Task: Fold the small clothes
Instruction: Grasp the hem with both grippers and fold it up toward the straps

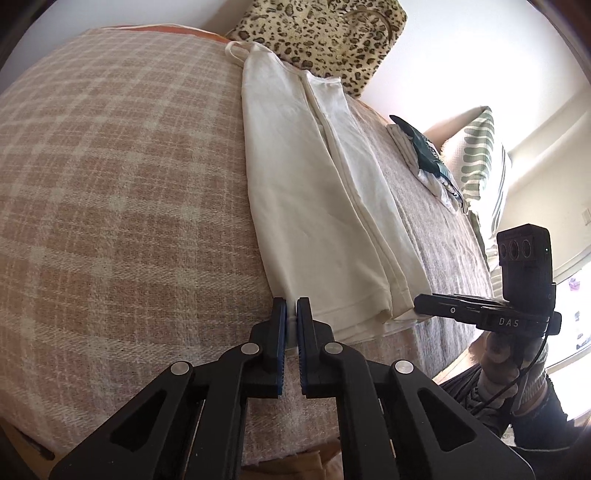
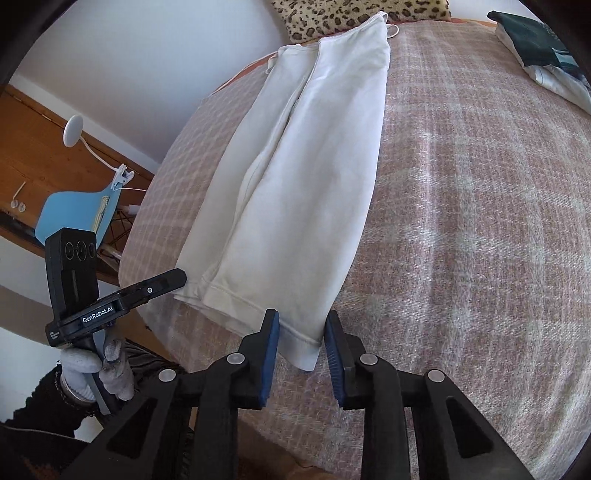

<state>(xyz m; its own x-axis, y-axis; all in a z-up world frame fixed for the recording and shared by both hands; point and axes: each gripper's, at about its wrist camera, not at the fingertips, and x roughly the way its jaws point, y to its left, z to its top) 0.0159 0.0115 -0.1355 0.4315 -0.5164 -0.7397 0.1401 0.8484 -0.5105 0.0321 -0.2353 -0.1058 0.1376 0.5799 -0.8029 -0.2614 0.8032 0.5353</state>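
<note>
A white strappy garment (image 1: 317, 192) lies folded lengthwise into a long strip on a pink plaid blanket (image 1: 122, 192); it also shows in the right wrist view (image 2: 295, 192). My left gripper (image 1: 291, 314) is shut on the near left hem corner of the garment. My right gripper (image 2: 301, 332) is open, its fingers either side of the near right hem corner (image 2: 303, 350). The right gripper shows in the left wrist view (image 1: 419, 304) at the hem's right end. The left gripper shows in the right wrist view (image 2: 179, 278) at the hem's left end.
A leopard-print cushion (image 1: 321, 33) sits at the far end of the bed. A stack of folded clothes with a dark green top (image 1: 424, 155) lies to the right, before a green-patterned pillow (image 1: 480, 158). A blue chair (image 2: 77, 206) stands beside the bed on the left.
</note>
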